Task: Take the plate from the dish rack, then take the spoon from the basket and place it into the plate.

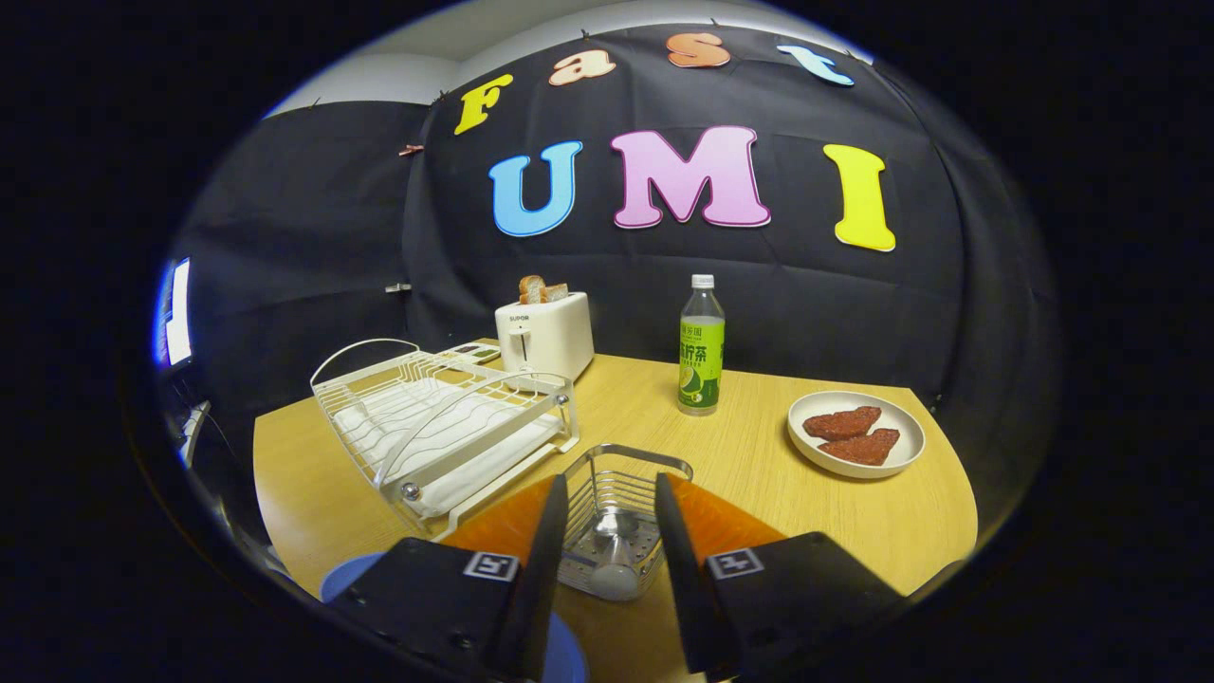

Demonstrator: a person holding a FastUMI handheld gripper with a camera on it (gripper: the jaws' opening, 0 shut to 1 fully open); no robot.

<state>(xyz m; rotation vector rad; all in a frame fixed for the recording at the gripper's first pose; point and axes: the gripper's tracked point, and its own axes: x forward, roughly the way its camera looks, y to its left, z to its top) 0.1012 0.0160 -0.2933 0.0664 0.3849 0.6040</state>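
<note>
My gripper (611, 486) is open, with one finger on each side of a small wire basket (664, 467) on the wooden table. A spoon (612, 558) stands in the basket, between the fingers and touching neither. A blue plate (343, 577) lies on the table at the near edge, mostly hidden under the left finger. The white wire dish rack (446, 427) stands to the left of the basket and holds no plate.
A white toaster (545, 337) with bread in it stands behind the rack. A green-labelled bottle (701, 351) is beyond the basket. To the right lies a white plate (901, 460) with two brown pieces of food. A screen glows far left.
</note>
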